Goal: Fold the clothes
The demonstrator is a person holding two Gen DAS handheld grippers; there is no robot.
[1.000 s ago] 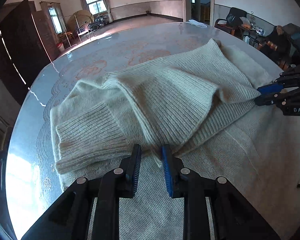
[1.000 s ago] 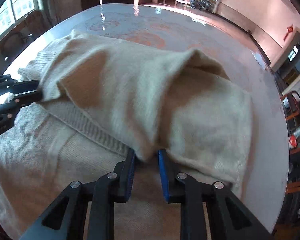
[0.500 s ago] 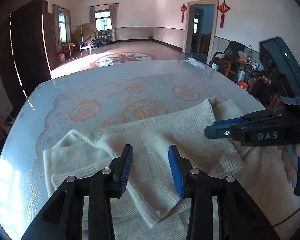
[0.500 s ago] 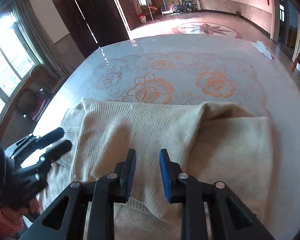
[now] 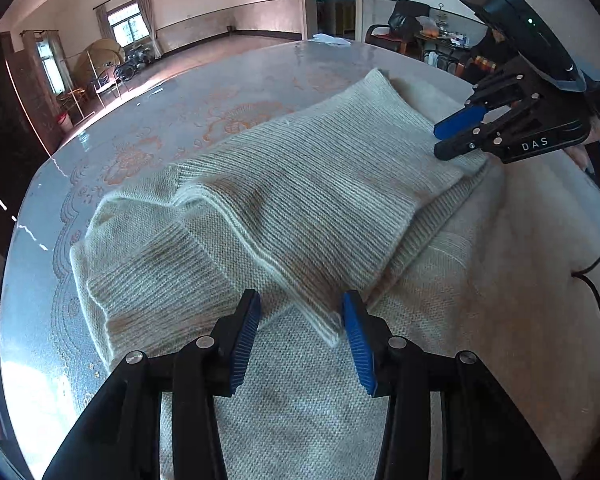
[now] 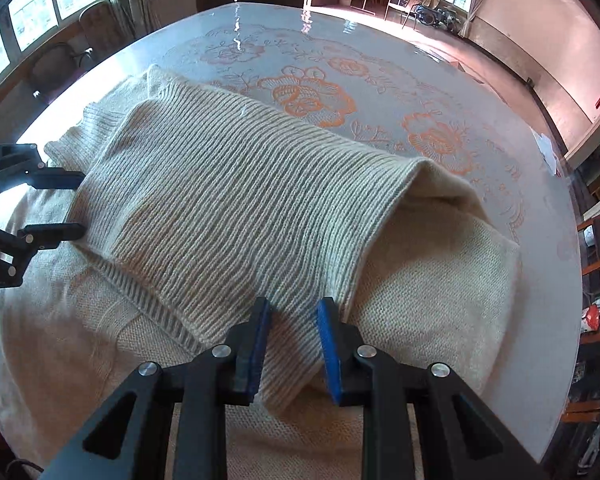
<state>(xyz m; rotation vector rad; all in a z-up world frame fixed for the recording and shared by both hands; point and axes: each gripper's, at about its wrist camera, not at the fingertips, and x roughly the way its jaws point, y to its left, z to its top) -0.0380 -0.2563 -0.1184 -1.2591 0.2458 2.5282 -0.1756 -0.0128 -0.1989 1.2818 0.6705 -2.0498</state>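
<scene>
the cream sweater point(image 5: 308, 200) lies on the round table point(image 5: 148, 120), its ribbed hem folded across the body. my left gripper point(image 5: 300, 334) stands apart, the fold's corner loose between the pads. my right gripper point(image 6: 292, 340) is pinched on the hem edge. risk: lifting now with one side free would drag the fold askew.

Left tool point(image 5: 300, 322): black linked fingers, blue ribbed pads, silver screws. Right tool point(image 6: 293, 320): same build; its body is marked "DAS", with a green light and a black cable trailing.
</scene>
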